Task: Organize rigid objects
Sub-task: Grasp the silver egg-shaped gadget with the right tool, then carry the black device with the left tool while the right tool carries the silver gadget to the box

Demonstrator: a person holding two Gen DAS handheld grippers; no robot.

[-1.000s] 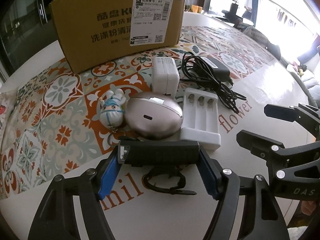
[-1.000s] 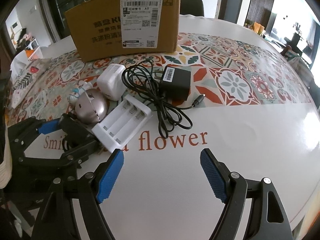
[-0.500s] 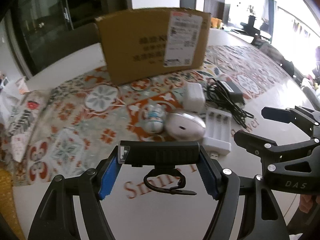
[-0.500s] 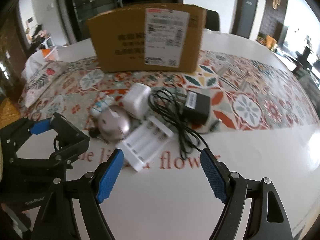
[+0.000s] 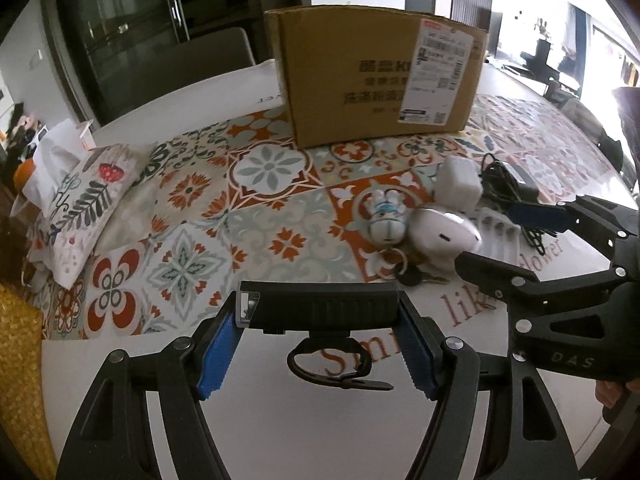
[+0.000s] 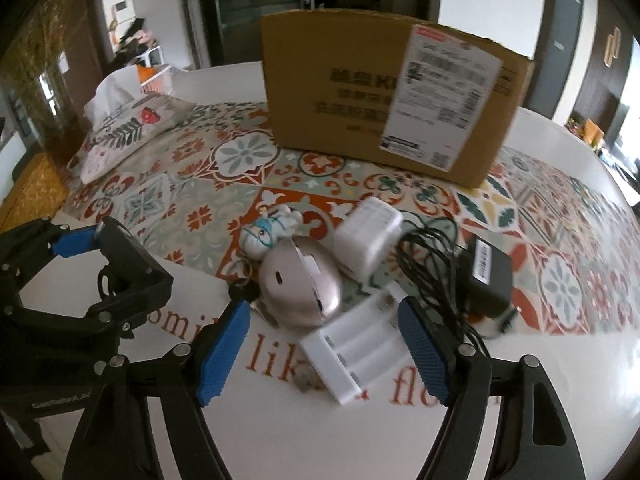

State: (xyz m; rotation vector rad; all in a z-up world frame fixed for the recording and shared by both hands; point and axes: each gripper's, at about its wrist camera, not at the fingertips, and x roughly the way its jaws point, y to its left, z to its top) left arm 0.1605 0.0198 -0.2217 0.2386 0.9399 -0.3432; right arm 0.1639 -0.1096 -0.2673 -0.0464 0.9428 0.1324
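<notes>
both cameras pulled back; tablecloth (image 6: 280, 360) reads "like".

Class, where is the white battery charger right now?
In the right wrist view, the white battery charger lies low centre, between the silver case and black cable.

Bare tablecloth (image 5: 192, 248) left of the blurry, probably touching gadget cluster (image 6: 320, 280).

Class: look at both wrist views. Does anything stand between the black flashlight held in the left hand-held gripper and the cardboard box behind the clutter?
Nothing visible does. The left hand-held gripper grips the flashlight; only bare patterned cloth lies before the box. The clutter sits off to the right.
</notes>
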